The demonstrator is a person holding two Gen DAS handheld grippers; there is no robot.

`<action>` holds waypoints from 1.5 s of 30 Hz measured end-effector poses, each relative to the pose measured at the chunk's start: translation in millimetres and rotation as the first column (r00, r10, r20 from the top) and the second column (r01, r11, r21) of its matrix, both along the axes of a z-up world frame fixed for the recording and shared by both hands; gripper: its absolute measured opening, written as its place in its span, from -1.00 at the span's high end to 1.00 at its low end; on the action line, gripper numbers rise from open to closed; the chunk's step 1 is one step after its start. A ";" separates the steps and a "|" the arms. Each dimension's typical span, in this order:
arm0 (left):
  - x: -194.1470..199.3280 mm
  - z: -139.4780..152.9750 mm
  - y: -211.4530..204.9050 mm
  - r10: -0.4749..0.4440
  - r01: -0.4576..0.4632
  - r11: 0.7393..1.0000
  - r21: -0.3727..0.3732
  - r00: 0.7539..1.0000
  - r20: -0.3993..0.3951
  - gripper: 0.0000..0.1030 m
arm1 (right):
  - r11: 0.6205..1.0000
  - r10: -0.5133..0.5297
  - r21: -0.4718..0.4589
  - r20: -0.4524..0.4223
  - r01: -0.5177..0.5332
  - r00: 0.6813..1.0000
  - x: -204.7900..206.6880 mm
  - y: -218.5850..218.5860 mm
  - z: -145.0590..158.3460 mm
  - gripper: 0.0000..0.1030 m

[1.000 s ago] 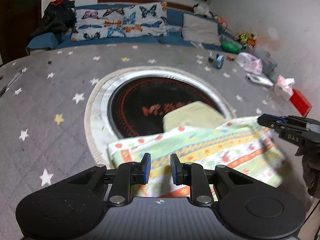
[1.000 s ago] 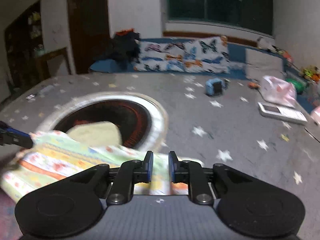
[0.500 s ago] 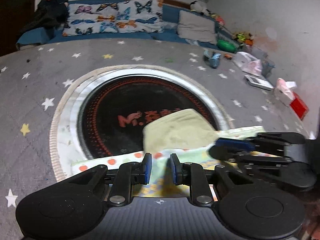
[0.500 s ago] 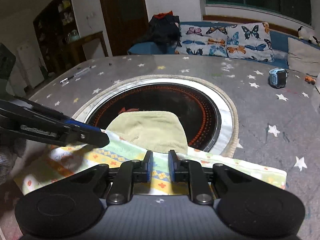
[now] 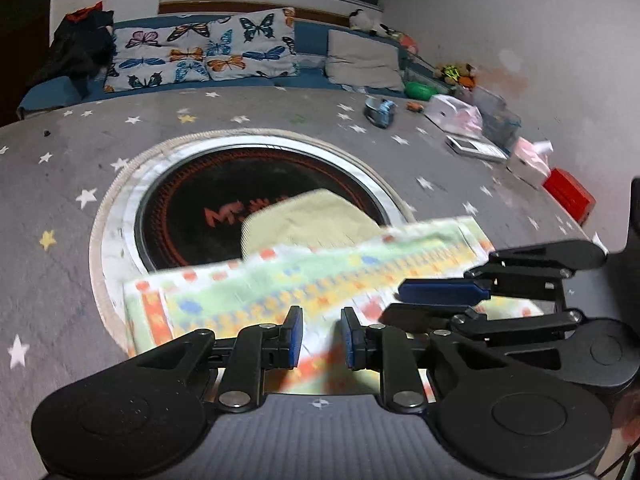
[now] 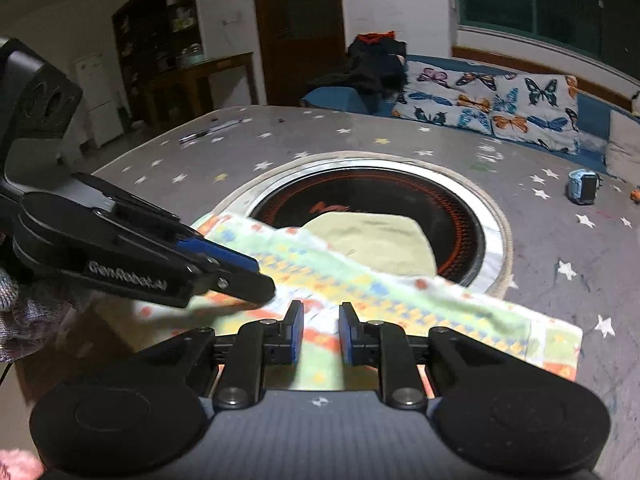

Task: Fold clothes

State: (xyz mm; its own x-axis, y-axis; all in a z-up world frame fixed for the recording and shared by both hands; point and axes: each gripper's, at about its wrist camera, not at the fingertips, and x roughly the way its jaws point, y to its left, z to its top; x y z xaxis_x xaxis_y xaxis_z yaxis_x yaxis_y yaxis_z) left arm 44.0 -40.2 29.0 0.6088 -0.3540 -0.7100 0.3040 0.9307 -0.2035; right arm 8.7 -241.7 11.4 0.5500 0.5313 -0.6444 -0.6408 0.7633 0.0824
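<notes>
The patterned cloth (image 5: pixel 320 276) lies on the star-printed grey table (image 5: pixel 72 240), right ahead of both tools and partly over the edge of the round black-and-red inset (image 5: pixel 192 216). Beyond it, further from the tools, a plain pale-yellow cloth (image 5: pixel 308 220) sits on the inset, its near edge covered by the patterned one.

The left tool (image 5: pixel 320 338) has a visible gap between its blue pads, with the near edge of the cloth showing through; whether the pads actually pinch fabric cannot be told, as the cloth is blurred there. The right tool (image 6: pixel 319 334) looks the same in its own view: fingers apart, cloth beneath and between them, grip uncertain. Seen from the left wrist, the right tool comes in from the right side with one finger above and one below a cloth layer, which suggests it holds or is about to take the near edge.

The step in hand looks like a fold of the patterned cloth, both tools close together at its near edge. The next move likely calls for a firm pinch on that edge, then carrying it away from the tools to meet the far edge, keeping the layers aligned.
</notes>
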 end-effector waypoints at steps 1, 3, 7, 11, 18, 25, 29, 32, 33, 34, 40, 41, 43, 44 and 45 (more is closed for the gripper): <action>-6.5 -0.6 -1.5 -0.006 0.006 1.000 0.004 1.000 0.008 0.56 | 1.000 0.009 -0.003 0.003 -0.009 1.000 -5.5 0.4 0.7 0.61; -18.6 -1.3 -2.7 -0.011 0.011 1.000 0.008 1.000 0.022 0.56 | 1.000 0.028 -0.010 0.014 -0.028 1.000 -17.6 1.6 1.9 0.46; -40.2 -2.7 -3.2 -0.009 0.008 1.000 0.017 0.998 0.056 0.56 | 0.997 0.064 -0.035 0.057 -0.062 0.996 -42.7 4.9 2.8 0.45; -57.0 -7.9 -3.2 -0.003 0.001 1.000 0.023 0.997 0.079 0.56 | 0.996 0.077 -0.059 0.073 -0.073 0.994 -59.2 7.6 -6.6 0.44; -69.3 -4.5 5.7 0.034 -0.033 0.999 -0.003 0.994 0.103 0.56 | 0.998 0.053 -0.022 0.088 -0.051 0.995 -72.3 -1.9 -4.8 0.44; -74.1 -8.5 19.2 0.085 -0.081 0.996 -0.046 0.992 0.092 0.56 | 1.000 -0.007 0.028 0.018 0.006 1.000 -72.2 -25.7 -10.6 0.45; -74.8 -5.7 25.0 0.111 -0.107 0.993 -0.051 0.990 0.090 0.55 | 0.998 -0.037 0.043 0.032 0.036 0.999 -72.6 -35.1 -6.4 0.45; -74.6 -9.9 31.1 0.133 -0.129 0.990 -0.059 0.988 0.077 0.55 | 0.996 -0.068 0.053 0.013 0.067 0.998 -68.1 -40.8 -9.8 0.45; -75.0 -11.5 33.0 0.139 -0.135 0.989 -0.062 0.988 0.071 0.55 | 0.996 -0.074 0.052 0.002 0.074 0.997 -67.0 -41.9 -12.7 0.46; -76.1 -12.2 35.1 0.144 -0.140 0.988 -0.067 0.987 0.067 0.54 | 0.996 -0.075 0.055 -0.004 0.076 0.997 -67.1 -43.7 -15.4 0.46; -78.8 -11.9 40.7 0.154 -0.149 0.986 -0.070 0.986 0.062 0.54 | 0.993 -0.100 0.059 0.019 0.099 0.995 -67.7 -50.2 -7.0 0.46; -78.9 -12.3 41.0 0.155 -0.150 0.986 -0.072 0.986 0.062 0.54 | 0.992 -0.112 0.063 0.022 0.111 0.993 -66.7 -52.6 -6.3 0.46; -79.1 -12.8 41.4 0.155 -0.150 0.986 -0.074 0.986 0.064 0.54 | 0.988 -0.148 0.055 0.008 0.147 0.989 -62.9 -59.7 -10.6 0.46; -79.3 -13.0 42.2 0.155 -0.150 0.986 -0.077 0.986 0.062 0.54 | 0.985 -0.167 0.050 -0.001 0.167 0.986 -61.5 -63.4 -13.2 0.46; -79.3 -13.2 43.1 0.156 -0.151 0.985 -0.079 0.986 0.060 0.54 | 0.981 -0.190 0.050 -0.014 0.190 0.982 -60.6 -69.1 -16.0 0.45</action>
